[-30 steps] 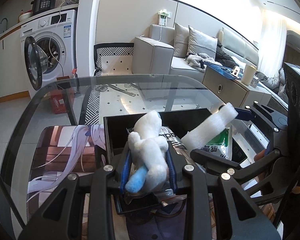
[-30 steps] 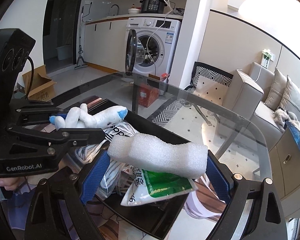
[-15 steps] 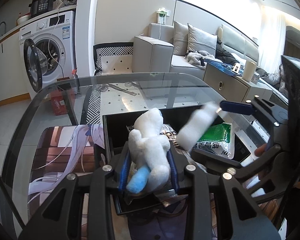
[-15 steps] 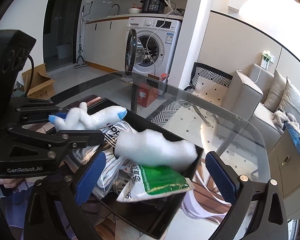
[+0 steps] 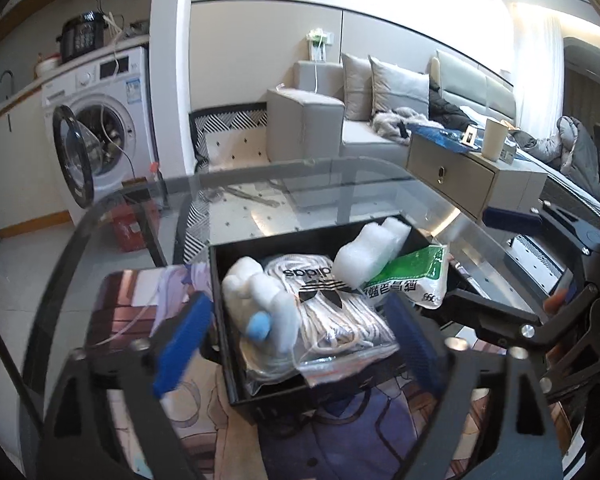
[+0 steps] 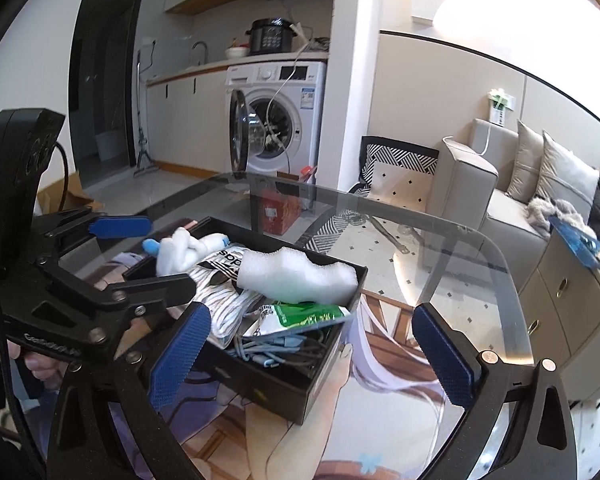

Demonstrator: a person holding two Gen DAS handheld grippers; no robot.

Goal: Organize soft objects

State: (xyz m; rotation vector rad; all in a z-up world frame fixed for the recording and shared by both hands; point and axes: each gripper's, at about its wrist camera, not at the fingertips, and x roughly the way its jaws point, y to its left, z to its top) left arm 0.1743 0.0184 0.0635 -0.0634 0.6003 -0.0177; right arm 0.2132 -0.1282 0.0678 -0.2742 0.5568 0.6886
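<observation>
Two grippers spread wide, gripping nothing: left gripper (image 5: 296, 344) above the near end of the black box (image 5: 260, 394), blue pads on either side of it; right gripper (image 6: 308, 356) spread just as wide over the box's other side (image 6: 284, 390), also seen at the right edge of the left view (image 5: 512, 216); left one seen at the left of the right view (image 6: 120, 226).

Resting inside the box: plush toy (image 5: 260, 300), white with a blue tip, at the left, lying against a clear bag of white cord (image 5: 332, 320) with an adidas label; foam block (image 5: 370, 256) at the far right corner, leaning on a green packet (image 5: 412, 280); grey cables (image 6: 284, 350) under the packet, visible only from the right wrist.

Box set on a printed mat (image 6: 380, 420) on a glass table (image 5: 300, 184); washer (image 6: 276, 116) and sofa (image 5: 380, 116) behind.
</observation>
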